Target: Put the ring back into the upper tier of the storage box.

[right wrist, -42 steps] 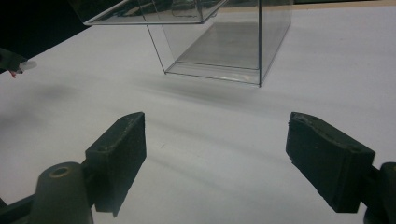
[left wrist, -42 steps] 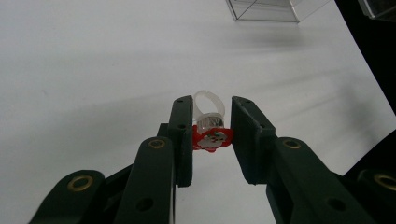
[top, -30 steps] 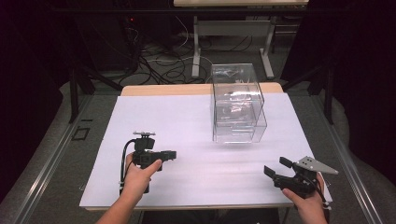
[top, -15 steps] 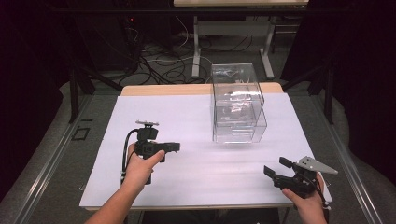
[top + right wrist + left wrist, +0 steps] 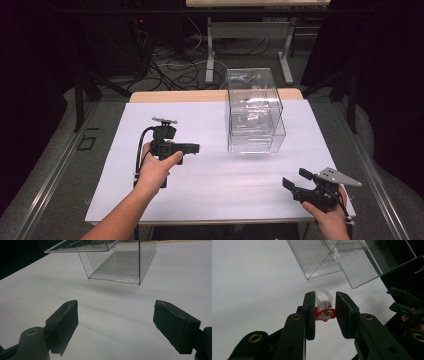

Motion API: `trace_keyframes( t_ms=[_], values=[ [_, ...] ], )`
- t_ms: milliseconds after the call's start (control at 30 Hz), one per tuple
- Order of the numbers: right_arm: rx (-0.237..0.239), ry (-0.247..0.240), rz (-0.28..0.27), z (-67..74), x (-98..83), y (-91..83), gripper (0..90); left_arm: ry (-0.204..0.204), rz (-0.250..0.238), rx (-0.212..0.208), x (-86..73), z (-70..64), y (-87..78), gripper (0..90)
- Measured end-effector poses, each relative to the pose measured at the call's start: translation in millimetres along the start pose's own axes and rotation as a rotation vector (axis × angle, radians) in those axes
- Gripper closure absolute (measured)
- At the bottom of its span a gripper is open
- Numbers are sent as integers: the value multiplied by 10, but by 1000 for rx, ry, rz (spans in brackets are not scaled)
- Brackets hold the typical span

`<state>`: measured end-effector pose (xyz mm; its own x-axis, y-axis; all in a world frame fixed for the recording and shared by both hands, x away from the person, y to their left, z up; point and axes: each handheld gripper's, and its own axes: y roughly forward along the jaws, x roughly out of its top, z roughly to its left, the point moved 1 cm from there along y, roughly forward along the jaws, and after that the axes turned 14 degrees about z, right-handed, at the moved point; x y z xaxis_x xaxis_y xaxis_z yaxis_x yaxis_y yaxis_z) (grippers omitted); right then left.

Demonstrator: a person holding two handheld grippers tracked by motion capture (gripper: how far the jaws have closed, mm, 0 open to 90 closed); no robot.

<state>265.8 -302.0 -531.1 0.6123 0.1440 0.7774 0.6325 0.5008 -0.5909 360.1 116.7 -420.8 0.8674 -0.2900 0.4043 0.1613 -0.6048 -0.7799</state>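
since a second ago my left gripper (image 5: 194, 148) has risen toward the clear drawer box (image 5: 254, 112), clamping a toy ring (image 5: 325, 308) (drop-off remains); right gripper (image 5: 295, 179) gapes empty.

You've got loads of open white table (image 5: 210, 195) up front; just that clear box (image 5: 254, 112) blocks the far-right side.
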Motion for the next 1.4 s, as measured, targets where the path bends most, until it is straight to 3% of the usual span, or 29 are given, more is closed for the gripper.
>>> trace_keyframes(
  t_ms=[333,933,1400],
  values=[
    [-3,-2,9,4,-3,1,198,24,-6,-20,129,-151,5,709],
    [1,8,0,-8,-9,1,198,37,-4,-33,306,-244,-33,710],
    [3,4,1,-6,-11,-2,198,45,-57,-45,479,-358,-142,710]
  ],
)
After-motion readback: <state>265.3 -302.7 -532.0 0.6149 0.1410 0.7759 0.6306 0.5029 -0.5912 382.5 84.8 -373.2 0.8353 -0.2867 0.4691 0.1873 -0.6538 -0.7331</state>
